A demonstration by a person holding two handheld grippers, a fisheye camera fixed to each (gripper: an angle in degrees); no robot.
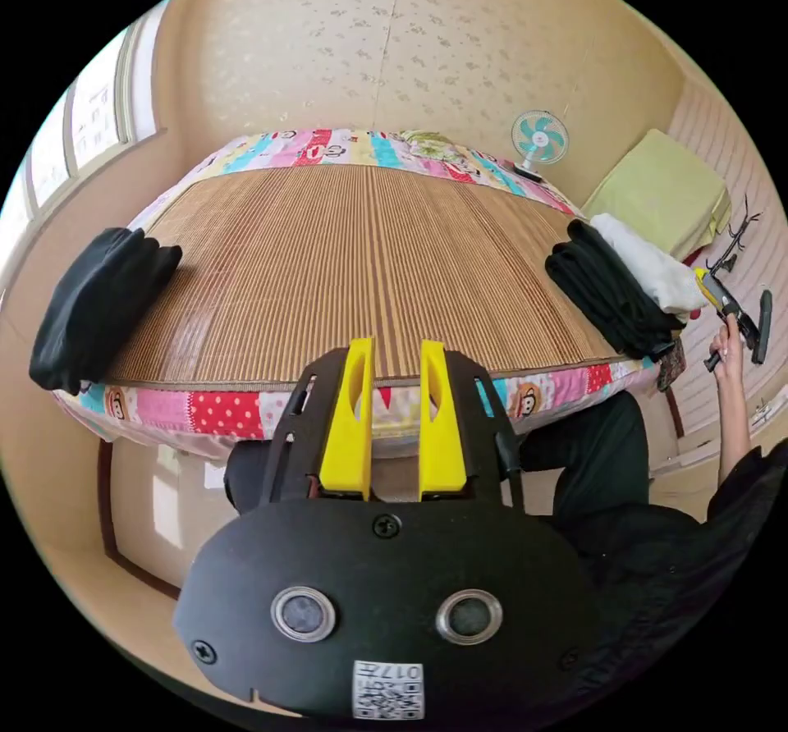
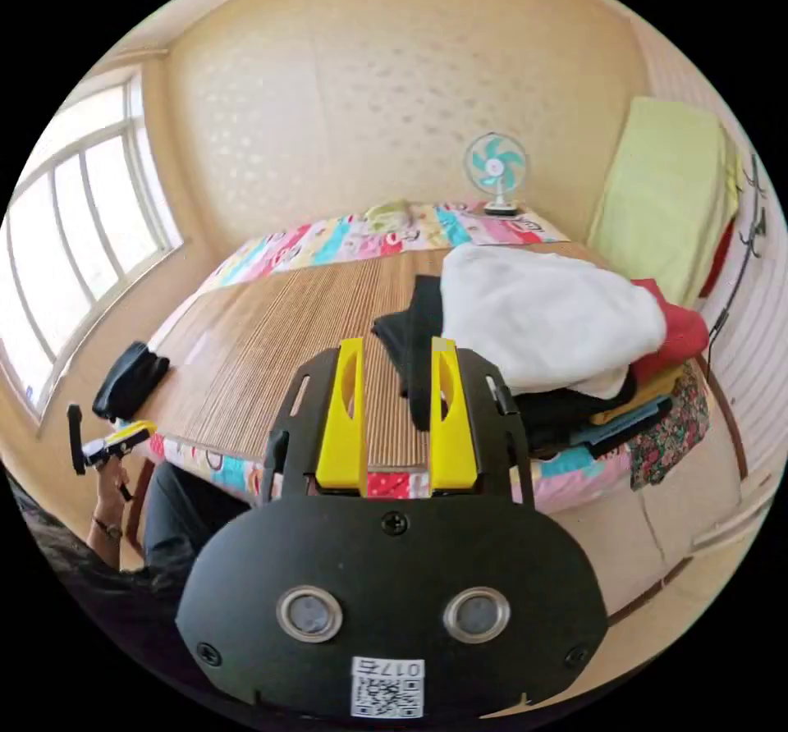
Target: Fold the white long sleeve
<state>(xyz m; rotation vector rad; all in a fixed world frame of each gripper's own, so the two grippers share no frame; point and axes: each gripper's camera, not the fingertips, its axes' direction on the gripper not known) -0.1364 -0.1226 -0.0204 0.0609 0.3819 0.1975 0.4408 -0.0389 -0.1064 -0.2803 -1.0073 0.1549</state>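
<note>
A white long sleeve (image 2: pixel 550 313) lies crumpled on top of a pile of clothes at the right side of the bed; in the left gripper view it shows as a white bundle (image 1: pixel 648 264) behind a black garment. My left gripper (image 1: pixel 396 354) hangs open over the bed's near edge, nothing between its yellow jaws. My right gripper (image 2: pixel 397 354) is open too, held short of the pile, with nothing in it. The right gripper (image 1: pixel 735 317) appears in a hand at the right edge of the left gripper view, and the left gripper (image 2: pixel 103 445) appears in a hand at the left of the right gripper view.
A bamboo mat (image 1: pixel 361 264) covers the bed over a patchwork quilt (image 1: pixel 222 412). A folded black garment (image 1: pixel 98 305) lies at the mat's left edge. Black, red and patterned clothes (image 2: pixel 657 404) sit under the white one. A small fan (image 2: pixel 495 167) stands at the far side.
</note>
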